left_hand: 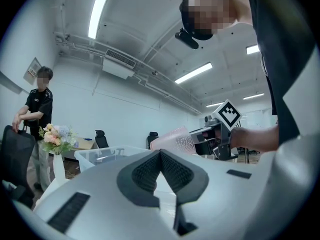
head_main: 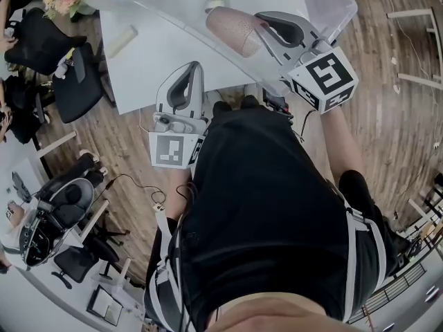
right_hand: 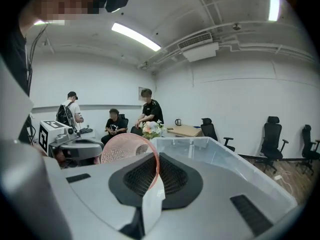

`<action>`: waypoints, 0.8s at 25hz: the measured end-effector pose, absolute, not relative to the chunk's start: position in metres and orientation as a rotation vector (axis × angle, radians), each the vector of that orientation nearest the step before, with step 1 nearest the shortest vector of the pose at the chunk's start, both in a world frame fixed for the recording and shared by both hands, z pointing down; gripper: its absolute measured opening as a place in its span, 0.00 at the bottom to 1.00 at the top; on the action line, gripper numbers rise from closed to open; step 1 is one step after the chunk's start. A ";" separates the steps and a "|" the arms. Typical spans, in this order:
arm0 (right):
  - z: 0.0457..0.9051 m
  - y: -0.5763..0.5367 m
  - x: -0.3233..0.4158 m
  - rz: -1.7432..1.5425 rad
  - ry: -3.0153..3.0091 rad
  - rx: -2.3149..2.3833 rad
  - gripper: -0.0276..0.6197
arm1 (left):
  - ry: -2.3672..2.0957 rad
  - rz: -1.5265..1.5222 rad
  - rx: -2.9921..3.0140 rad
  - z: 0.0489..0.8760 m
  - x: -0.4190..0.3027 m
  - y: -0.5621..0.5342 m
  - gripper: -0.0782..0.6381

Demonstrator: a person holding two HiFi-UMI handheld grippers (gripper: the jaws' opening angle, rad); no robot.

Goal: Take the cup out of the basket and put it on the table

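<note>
**White bench (head_main: 159,54) below, pink cup (head_main: 235,30) aloft in my right gripper (head_main: 261,21)**

Tipped on its side, the dimpled cup hangs over the near edge of the clear plastic basket (head_main: 332,2), touching neither basket nor bench. My right fingers are clamped on its rim. My left gripper (head_main: 194,68) is near my body, fingers together with nothing between them.

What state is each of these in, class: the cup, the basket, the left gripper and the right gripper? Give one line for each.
cup: gripped by its rim, tipped sideways, in the air, not yet on the table.
basket: open, no lid.
right gripper: shut on the cup's rim.
left gripper: jaws together, nothing between them.
</note>
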State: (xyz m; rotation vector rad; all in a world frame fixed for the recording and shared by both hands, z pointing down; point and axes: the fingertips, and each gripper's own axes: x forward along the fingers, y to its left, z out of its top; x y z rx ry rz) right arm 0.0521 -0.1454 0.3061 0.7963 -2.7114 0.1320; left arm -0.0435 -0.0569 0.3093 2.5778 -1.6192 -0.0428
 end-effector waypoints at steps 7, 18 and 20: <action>0.297 -0.121 0.032 0.230 -2.839 0.786 0.09 | -1.702 -0.046 2.525 0.308 -0.060 -0.044 0.13; 0.288 -0.097 -0.051 0.211 -2.924 0.624 0.09 | -1.833 -0.065 2.420 0.312 -0.107 -0.022 0.13; 0.291 -0.091 -0.071 0.185 -2.920 0.583 0.09 | -1.859 -0.068 2.394 0.315 -0.121 -0.015 0.13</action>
